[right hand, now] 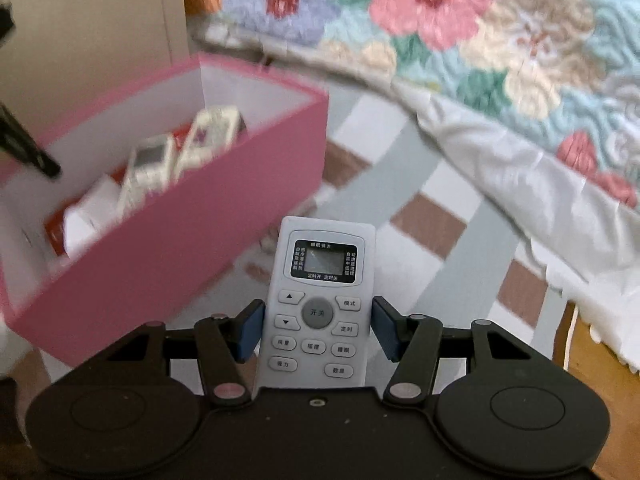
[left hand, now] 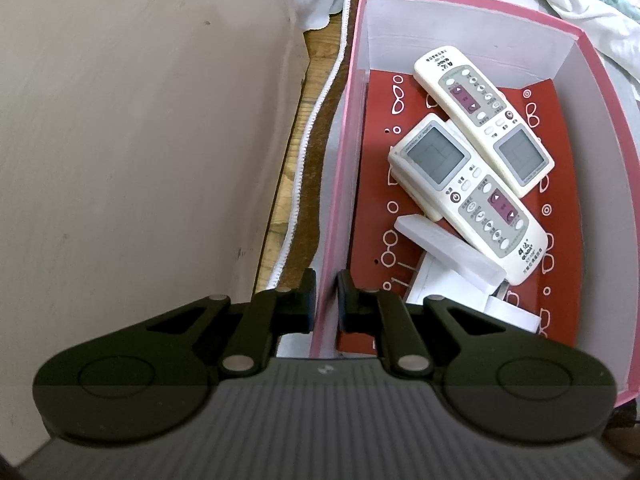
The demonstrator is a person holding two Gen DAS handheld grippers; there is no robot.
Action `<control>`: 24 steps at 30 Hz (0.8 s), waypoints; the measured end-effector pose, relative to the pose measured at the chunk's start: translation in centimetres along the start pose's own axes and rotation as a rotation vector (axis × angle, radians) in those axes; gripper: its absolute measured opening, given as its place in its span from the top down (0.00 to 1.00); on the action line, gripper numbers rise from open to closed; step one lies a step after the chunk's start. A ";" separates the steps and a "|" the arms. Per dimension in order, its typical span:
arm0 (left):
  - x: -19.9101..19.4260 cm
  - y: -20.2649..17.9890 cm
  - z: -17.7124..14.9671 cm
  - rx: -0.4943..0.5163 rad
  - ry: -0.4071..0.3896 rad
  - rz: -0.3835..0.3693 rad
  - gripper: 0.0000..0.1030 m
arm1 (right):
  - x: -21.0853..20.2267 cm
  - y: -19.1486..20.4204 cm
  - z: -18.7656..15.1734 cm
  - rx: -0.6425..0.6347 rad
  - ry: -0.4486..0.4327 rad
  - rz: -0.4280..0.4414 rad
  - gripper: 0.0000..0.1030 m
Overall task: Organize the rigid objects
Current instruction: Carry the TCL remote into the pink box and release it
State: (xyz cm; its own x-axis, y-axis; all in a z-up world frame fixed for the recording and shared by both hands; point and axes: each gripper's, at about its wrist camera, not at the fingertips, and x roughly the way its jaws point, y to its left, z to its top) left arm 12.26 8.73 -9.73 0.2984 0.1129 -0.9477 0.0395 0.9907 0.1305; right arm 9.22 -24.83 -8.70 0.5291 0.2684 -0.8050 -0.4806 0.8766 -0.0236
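The pink box (left hand: pixel 608 92) is sitting on a checked cloth (right hand: pixel 452 200), white inside, with a red patterned sheet (left hand: pixel 560 184) lining its floor. Two cream remotes are lying in it face up: the near remote (left hand: pixel 468 196) is resting across a white block (left hand: pixel 448 252), and the far remote (left hand: pixel 484 120) is lying just beyond it, their screen ends touching (the pair pointing in opposite directions). A white folded card piece (left hand: pixel 508 312) is lying beside the block.

The left gripper (left hand: pixel 326 300) is straddling the box's near pink wall, its jaws closed narrowly around that wall, one finger outside and one inside.

The right gripper (right hand: pixel 318 330) is holding a pale blue remote (right hand: pixel 320 300) outside the box, above the cloth, its blue pads (right hand: pixel 250 332) pressing the remote's sides. A floral quilt (right hand: pixel 500 40) is lying beyond.
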 end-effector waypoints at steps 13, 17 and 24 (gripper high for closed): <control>-0.1 0.3 0.1 -0.017 0.002 -0.019 0.91 | -6.3 2.0 6.2 0.168 -0.194 0.495 0.39; -0.1 0.3 0.1 -0.014 0.001 -0.019 0.91 | -3.4 4.2 8.5 0.130 -0.091 0.505 0.39; 0.0 0.8 0.2 -0.039 0.009 -0.046 0.92 | 2.4 10.5 9.9 -0.072 0.086 0.541 0.39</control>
State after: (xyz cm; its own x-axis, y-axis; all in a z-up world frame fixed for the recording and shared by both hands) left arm 12.46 9.49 -9.53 0.2883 0.0672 -0.9552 0.0161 0.9970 0.0751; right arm 12.34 -11.06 -4.98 0.1352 0.6369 -0.7590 -0.7164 0.5920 0.3692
